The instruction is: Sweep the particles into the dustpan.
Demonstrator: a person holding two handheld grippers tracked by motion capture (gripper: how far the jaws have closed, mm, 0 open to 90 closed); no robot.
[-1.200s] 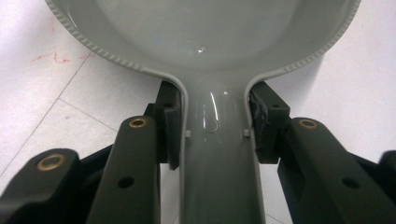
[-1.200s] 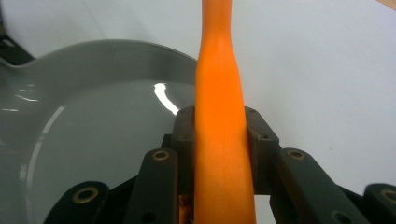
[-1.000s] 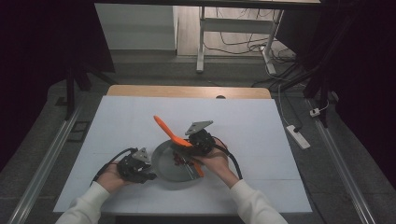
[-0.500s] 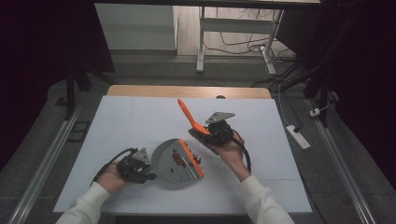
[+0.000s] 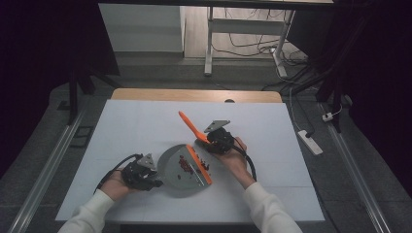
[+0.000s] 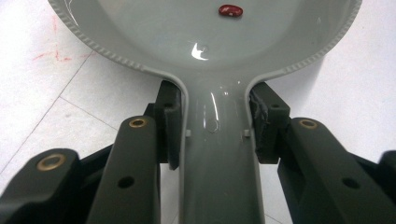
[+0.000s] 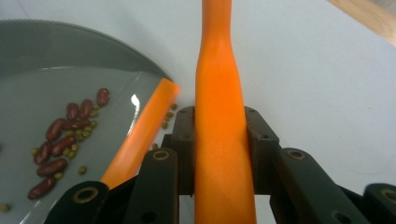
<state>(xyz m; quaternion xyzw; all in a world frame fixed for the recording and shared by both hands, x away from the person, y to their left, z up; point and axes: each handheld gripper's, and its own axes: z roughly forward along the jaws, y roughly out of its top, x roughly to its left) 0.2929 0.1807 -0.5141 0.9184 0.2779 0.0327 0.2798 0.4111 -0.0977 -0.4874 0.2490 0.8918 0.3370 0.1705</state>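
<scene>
Right now your left gripper [image 5: 145, 174] has its jaws closed on the handle of the grey dustpan [image 5: 180, 171], which lies on the white table [image 5: 121, 126] holding beans [image 5: 185, 164]; your right gripper [image 5: 217, 141] clamps the orange brush handle [image 5: 189, 126] just beside the pan's orange lip.

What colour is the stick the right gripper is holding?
Bright orange: the handle shows best in the right gripper view, clamped in the right gripper.
</scene>
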